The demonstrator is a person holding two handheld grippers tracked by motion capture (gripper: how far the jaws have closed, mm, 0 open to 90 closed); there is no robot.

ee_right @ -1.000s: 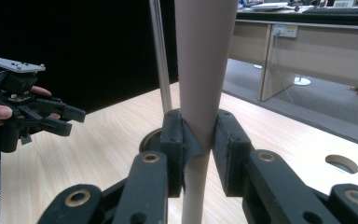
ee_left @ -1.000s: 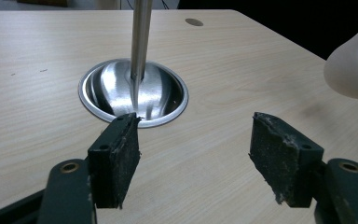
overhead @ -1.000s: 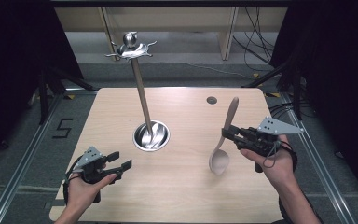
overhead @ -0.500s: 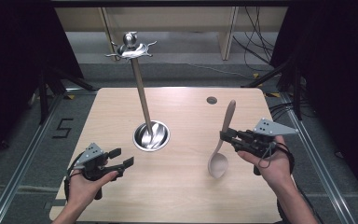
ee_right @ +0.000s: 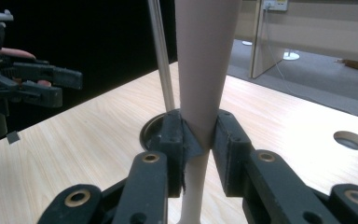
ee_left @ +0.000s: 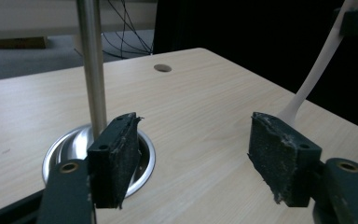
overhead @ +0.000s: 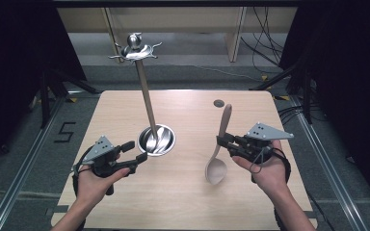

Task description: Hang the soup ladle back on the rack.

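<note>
The right hand-held gripper (overhead: 223, 140) is clamped on the handle of a pale spoon (overhead: 218, 153) — its bowl hangs low over the bench (overhead: 183, 202), handle tilted up toward the far edge. The left hand-held gripper (overhead: 136, 151) has nothing between its pads; its jaws stand wide and have just been closing a little. It sits just beside the round base of the steel stand (overhead: 147, 103) — not touching it.
</note>
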